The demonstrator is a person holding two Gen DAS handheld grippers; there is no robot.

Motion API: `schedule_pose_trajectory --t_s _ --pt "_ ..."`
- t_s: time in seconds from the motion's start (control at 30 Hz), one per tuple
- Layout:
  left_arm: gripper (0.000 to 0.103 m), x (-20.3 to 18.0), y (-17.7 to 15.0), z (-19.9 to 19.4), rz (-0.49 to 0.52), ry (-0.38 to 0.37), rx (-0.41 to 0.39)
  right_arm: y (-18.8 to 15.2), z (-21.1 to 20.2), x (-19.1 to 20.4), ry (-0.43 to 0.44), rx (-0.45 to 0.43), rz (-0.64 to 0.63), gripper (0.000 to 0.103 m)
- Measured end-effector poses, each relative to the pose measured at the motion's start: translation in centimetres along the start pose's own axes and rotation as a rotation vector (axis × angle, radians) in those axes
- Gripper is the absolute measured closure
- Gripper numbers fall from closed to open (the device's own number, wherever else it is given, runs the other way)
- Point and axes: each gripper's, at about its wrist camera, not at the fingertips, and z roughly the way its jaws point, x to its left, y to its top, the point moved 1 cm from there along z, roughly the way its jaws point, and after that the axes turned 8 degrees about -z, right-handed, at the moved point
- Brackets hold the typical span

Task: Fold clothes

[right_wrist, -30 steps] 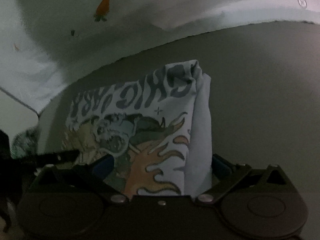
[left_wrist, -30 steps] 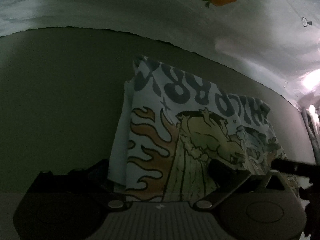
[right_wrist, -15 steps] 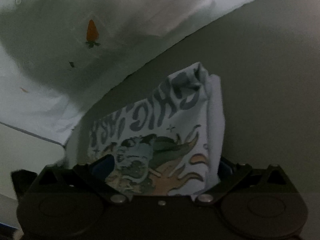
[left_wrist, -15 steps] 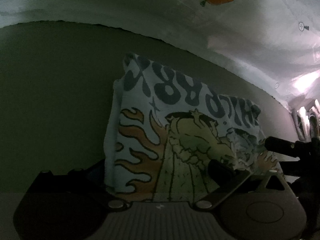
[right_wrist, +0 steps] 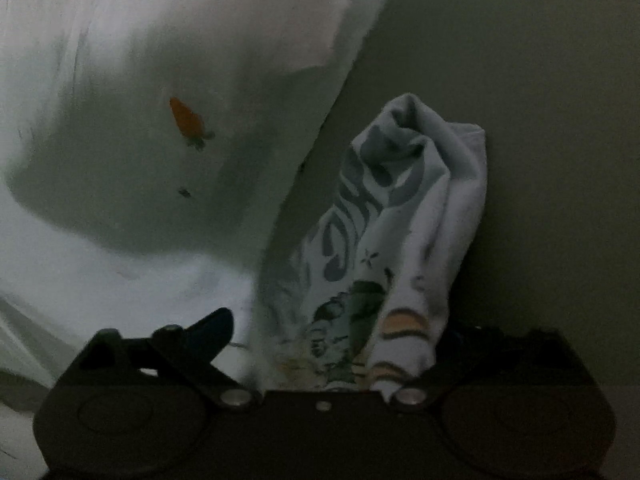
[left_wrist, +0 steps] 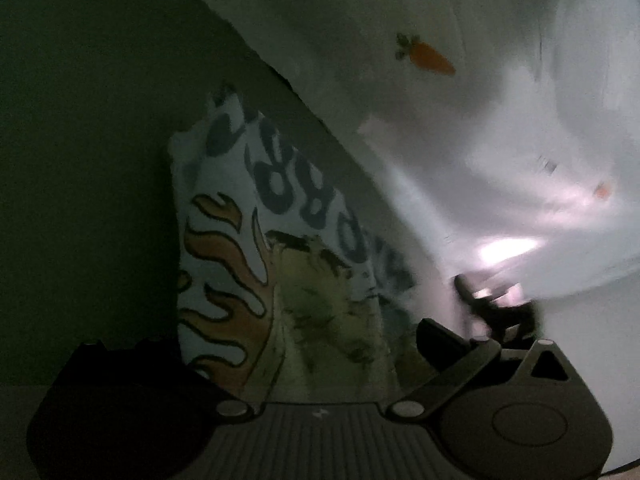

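Right gripper (right_wrist: 332,344): jaws closing, bunched printed T-shirt (right_wrist: 400,240) between them; whether the pads press yet, cannot tell. Left gripper (left_wrist: 304,356): jaws spread wide, the same shirt's flame print (left_wrist: 224,280) filling the gap. Shirt lies on a dark surface (left_wrist: 80,160). Beside it, white sheet with a carrot motif (left_wrist: 430,54). Dim, blurred.

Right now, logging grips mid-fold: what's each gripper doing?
Left gripper: jaws wide, printed shirt between them; grip cannot be told.
Right gripper: closing, shirt between its jaws.
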Motion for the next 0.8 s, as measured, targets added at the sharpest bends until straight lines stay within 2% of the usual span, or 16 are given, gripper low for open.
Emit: schedule_pose_trajectory --t_s 0.03,0.07,0.1,0.13,0.17,0.2,0.27,0.37,0.53,0.8 --pt "0.002 0.3 -0.1 0.0 -0.021 -0.029 -0.004 -0.2 0.1 -0.4 -0.003 -0.005 0.031 0.032" --pt "0.003 0.6 -0.3 0.0 -0.042 -0.055 -0.011 -0.5 0.1 -0.7 -0.017 -0.007 0.05 0.044" --pt "0.004 0.9 -0.4 0.0 -0.066 -0.08 -0.016 -0.7 0.2 -0.9 -0.038 -0.006 0.061 0.068" --pt "0.008 1.1 -0.5 -0.1 -0.095 -0.095 -0.019 -1.0 0.1 -1.2 -0.034 -0.01 0.086 0.071" --pt "0.016 1.3 -0.7 -0.3 -0.12 -0.106 -0.023 -1.4 0.0 -1.6 -0.009 -0.018 0.12 0.072" --pt "0.02 1.3 -0.8 -0.4 -0.129 -0.095 -0.027 -1.8 -0.1 -1.8 0.016 -0.023 0.147 0.074" --pt "0.036 1.0 -1.2 -0.8 -0.124 -0.063 -0.028 -2.7 -0.3 -1.6 0.057 -0.026 0.173 0.076" --pt "0.047 0.3 -2.0 -1.8 -0.118 -0.055 -0.027 -4.1 -0.9 -0.5 0.112 -0.025 0.185 0.077" --pt "0.05 -1.4 -4.2 -4.6 -0.099 -0.097 -0.021 -6.4 -3.6 2.1 0.182 -0.045 0.182 0.077" --pt "0.05 -7.6 -10.0 -8.8 0.031 -0.186 0.012 -10.9 -12.6 6.3 0.262 -0.155 0.127 0.077"
